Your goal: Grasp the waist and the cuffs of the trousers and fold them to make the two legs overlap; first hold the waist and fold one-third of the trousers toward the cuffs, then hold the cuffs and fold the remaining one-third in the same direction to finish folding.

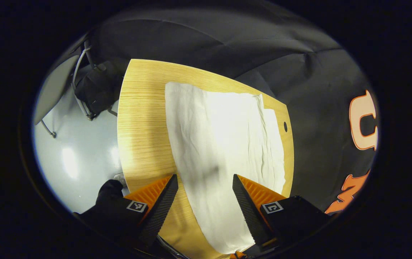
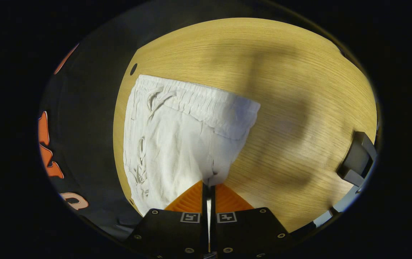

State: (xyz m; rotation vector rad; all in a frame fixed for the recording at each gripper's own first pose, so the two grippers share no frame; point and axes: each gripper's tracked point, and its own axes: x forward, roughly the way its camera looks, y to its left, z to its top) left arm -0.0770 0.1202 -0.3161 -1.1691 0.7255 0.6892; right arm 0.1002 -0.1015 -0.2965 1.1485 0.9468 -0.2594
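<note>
Now the left tool hangs with its fingers spread wide apart, nothing between them, just above the white trousers that lie flat on the wooden desk. Ahead of it the pale cloth stretches away toward the desk's far edge, and a small round hole in the desktop sits ahead and to its right. The right tool has its fingers pressed together on a pinch of the trousers, at the edge of the cloth nearest it. Ahead of this tool the gathered waistband with its drawstring lies on the desk
</note>
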